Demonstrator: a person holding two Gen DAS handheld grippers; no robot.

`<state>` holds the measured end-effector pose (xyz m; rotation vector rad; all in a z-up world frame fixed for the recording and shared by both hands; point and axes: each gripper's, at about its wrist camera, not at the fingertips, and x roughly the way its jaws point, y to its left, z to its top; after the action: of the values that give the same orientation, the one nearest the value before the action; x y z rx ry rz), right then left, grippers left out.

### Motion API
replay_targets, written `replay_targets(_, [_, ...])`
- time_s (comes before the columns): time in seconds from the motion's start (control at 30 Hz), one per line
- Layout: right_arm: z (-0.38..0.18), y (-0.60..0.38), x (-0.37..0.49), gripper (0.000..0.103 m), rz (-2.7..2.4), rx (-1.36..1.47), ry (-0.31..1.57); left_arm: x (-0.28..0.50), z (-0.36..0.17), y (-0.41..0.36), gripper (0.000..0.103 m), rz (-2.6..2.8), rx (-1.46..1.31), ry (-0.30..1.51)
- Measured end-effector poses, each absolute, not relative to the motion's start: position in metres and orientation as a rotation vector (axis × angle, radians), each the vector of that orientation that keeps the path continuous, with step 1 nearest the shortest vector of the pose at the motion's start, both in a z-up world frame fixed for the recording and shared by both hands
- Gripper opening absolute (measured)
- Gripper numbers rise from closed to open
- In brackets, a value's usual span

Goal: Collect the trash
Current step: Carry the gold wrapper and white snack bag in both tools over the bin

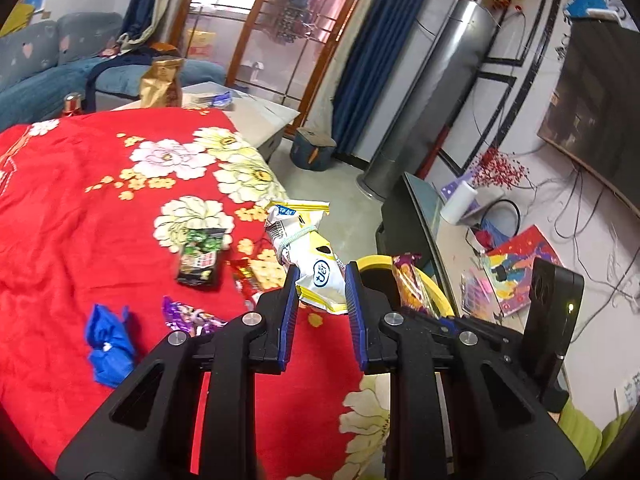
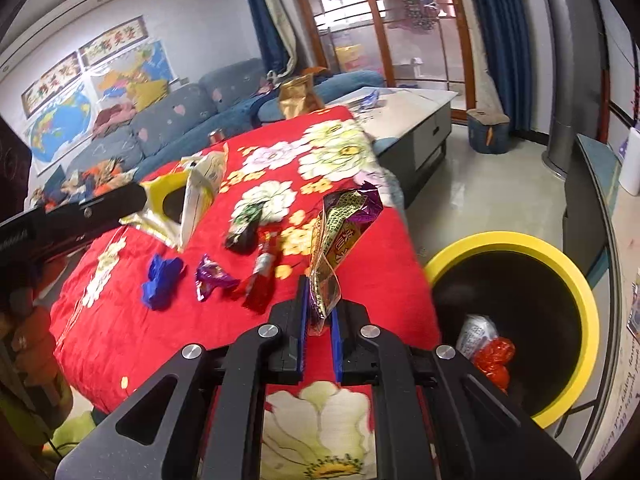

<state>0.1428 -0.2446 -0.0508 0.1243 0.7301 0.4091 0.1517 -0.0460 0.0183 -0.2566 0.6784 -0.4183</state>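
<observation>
My left gripper (image 1: 321,280) is shut on a white and yellow snack bag (image 1: 308,252) tied with a band, held above the edge of the red flowered cloth (image 1: 80,208). My right gripper (image 2: 319,300) is shut on a purple and gold wrapper (image 2: 340,232), raised above the cloth's right edge. The same wrapper shows in the left wrist view (image 1: 408,280). The yellow-rimmed black bin (image 2: 568,280) stands on the floor to the right and holds a white packet and a red one. On the cloth lie a blue wrapper (image 2: 162,280), a purple wrapper (image 2: 212,276), a red wrapper (image 2: 262,276) and a dark green packet (image 1: 200,258).
A grey low table (image 2: 420,120) with a brown bag (image 2: 298,94) stands behind the cloth. A blue sofa (image 2: 180,120) is at the back left. A low cabinet (image 1: 416,216) and a tall silver air conditioner (image 1: 432,92) stand to the right. A blue stool (image 2: 488,130) sits on the floor.
</observation>
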Motion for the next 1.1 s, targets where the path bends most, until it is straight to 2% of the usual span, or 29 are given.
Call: replay_targets(1.1, [-0.071,-0.355,0.148,0.009,0.173,0.265,0.722,0.155,-0.006,-0.158,0.017,-0.594,-0.074,0.733])
